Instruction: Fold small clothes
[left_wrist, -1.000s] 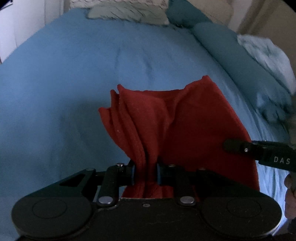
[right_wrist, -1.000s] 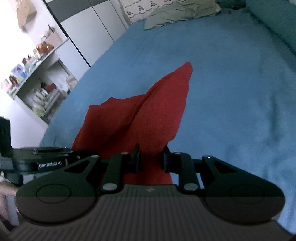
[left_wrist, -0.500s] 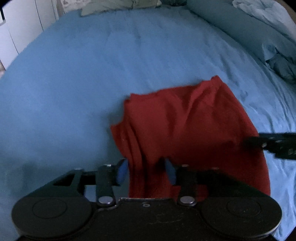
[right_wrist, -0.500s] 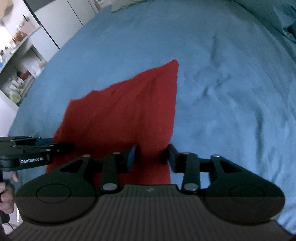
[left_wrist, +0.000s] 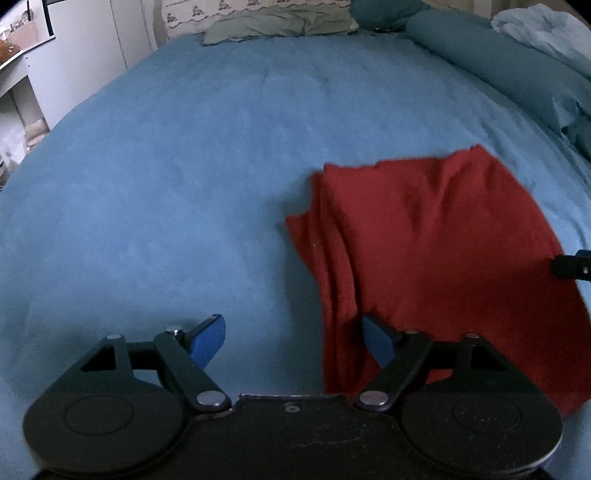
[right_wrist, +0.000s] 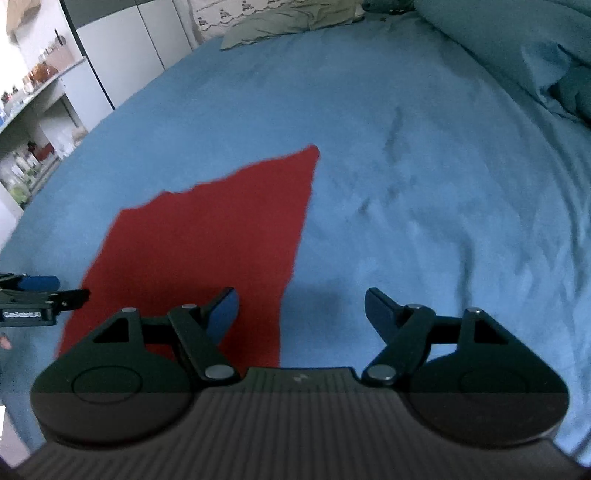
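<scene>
The red garment (left_wrist: 436, 243) is lying on the bed (left_wrist: 177, 177), one fold seemingly laid – rumpled along its left side, further folds probably remaining. Left gripper (left_wrist: 293, 338) and right gripper (right_wrist: 301, 314) are both spreading wide, gripping nothing.

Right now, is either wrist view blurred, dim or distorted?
Left wrist view: dim, bluish, fisheye-curved bed; red cloth far edge slightly smeared. Right wrist view: brighter shelves at left, cloth edge soft, a shadow on the sheet between the open fingers.
</scene>
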